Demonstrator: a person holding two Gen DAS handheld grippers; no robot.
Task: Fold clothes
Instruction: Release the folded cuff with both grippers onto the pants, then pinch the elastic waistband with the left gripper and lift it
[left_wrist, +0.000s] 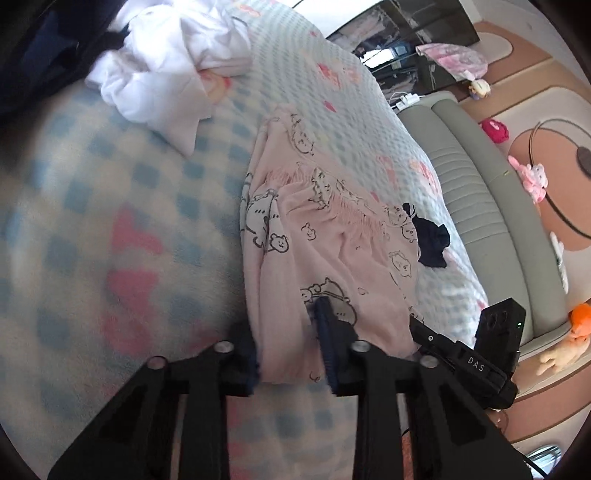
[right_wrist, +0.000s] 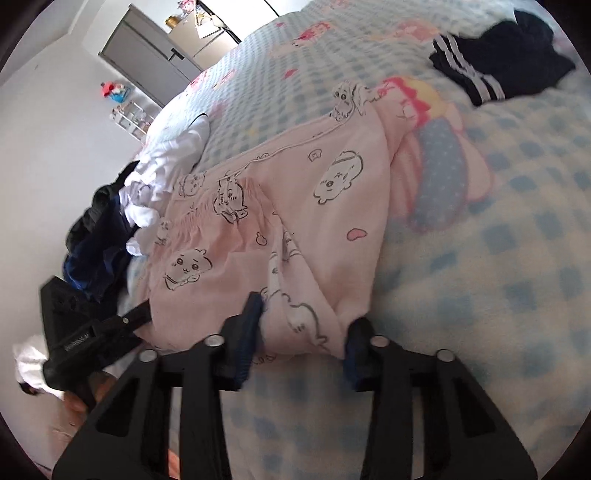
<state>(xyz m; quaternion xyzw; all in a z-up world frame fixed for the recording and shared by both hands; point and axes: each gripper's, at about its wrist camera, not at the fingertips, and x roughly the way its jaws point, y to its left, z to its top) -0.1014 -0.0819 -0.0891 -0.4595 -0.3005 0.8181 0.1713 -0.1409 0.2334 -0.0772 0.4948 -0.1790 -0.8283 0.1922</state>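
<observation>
Roughly, by item:
Pink garment: pink pyjama piece (left_wrist: 332, 236) printed with cartoon animals lay on the bed (left_wrist: 122, 221), its near edge hanging toward both grippers; also seen from the right wrist (right_wrist: 295, 206).
Left gripper: left gripper (left_wrist: 288, 339) had its jaws spread, with the garment's near hem lying between the blue pads; whether the pads pressed the cloth could not be told.
Right gripper: right gripper (right_wrist: 306, 343) likewise had jaws apart, straddling a bunched fold of the same hem.
Bed cover: blue-and-white checked blanket with pink cartoon prints.
White clothes: crumpled white pile (left_wrist: 173, 62) lay beyond the pink garment, well apart from the jaws.
Dark garment: navy piece with white stripes (right_wrist: 495, 62) lay on the bed's far side.
</observation>
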